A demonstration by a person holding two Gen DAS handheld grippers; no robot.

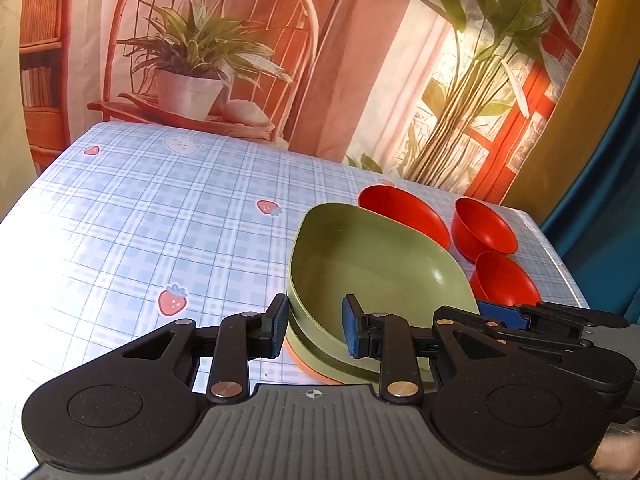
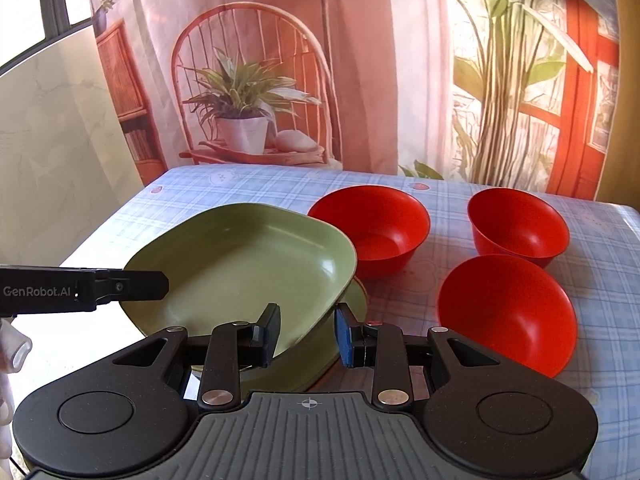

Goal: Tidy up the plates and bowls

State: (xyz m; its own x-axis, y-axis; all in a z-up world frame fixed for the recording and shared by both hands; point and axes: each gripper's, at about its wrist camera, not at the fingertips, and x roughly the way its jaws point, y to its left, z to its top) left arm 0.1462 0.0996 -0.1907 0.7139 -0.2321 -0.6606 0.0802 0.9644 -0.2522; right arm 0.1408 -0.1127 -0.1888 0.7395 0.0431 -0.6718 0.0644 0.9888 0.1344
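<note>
With both hand-held grippers, left (image 1: 315,326) and right (image 2: 307,334), apart astride the rim of the top green plate (image 2: 240,264) stacked on the counter (image 1: 140,220), I risk a skewed clamp tipping it against the red bowls (image 2: 508,312).

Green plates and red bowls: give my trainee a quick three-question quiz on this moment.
1. True or false: the top green plate sits tilted on another green plate.
2. How many red bowls stand on the checked tablecloth? A) two B) three C) four
3. Fill in: both the left gripper and the right gripper straddle the top plate's ____.

Key: 1 true. 2 B: two at the back, one nearer. 3 rim; each has one finger inside and one outside, jaws apart.
</note>
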